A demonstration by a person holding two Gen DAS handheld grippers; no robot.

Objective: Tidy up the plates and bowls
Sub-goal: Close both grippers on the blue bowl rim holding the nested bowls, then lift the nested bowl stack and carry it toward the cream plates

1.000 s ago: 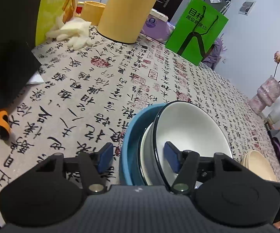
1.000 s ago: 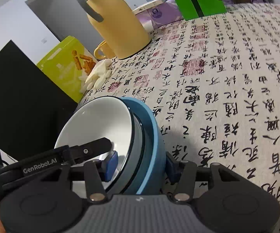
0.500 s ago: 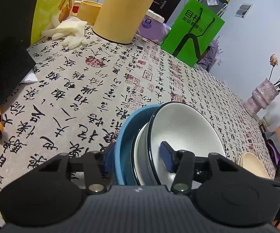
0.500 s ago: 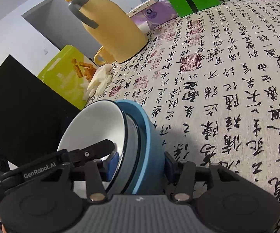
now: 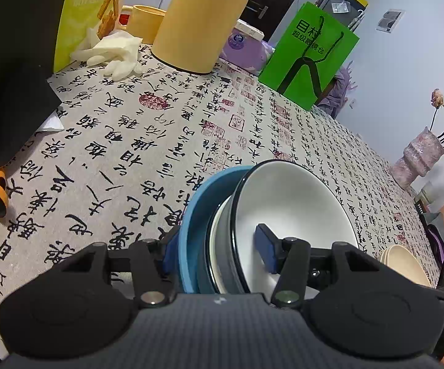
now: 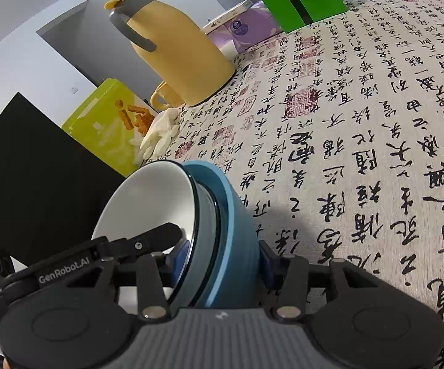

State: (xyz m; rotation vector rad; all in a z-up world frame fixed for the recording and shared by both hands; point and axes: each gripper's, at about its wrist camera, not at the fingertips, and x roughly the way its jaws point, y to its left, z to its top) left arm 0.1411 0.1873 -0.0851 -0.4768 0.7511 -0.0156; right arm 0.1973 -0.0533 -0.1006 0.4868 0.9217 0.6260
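Nested stack of bowls (image 5: 252, 230) sits between both grippers: white-lined bowl (image 5: 292, 203) with dark rim innermost, a grey one under it, blue bowl (image 5: 197, 215) outermost. So stacking is largely done for these.

Left gripper (image 5: 218, 250): part-closed across the stack wall, one blue pad outside the blue bowl, the other inside the white-lined bowl. Pads look to be pressing on the stack, so I read it as gripped. Right gripper (image 6: 222, 259): same on the opposite side, one pad inside the white bowl (image 6: 148, 203), one against the outside of the blue bowl (image 6: 237, 230); its jaws have just been closing on the stack wall. The left gripper's finger shows inside the bowl in the right wrist view.

Stack appears tilted in both views; can't tell whether its base is off the tablecloth (image 5: 129, 141) or resting.

Still left: a cream plate or shallow bowl (image 5: 403, 261) lies apart, to the right of the left gripper, not yet joined to the stack. Probably the stack goes to it or to a final spot next.

Far ahead of the grippers, not part of the task: yellow thermos jug (image 6: 172, 49), green bag (image 5: 311, 55).
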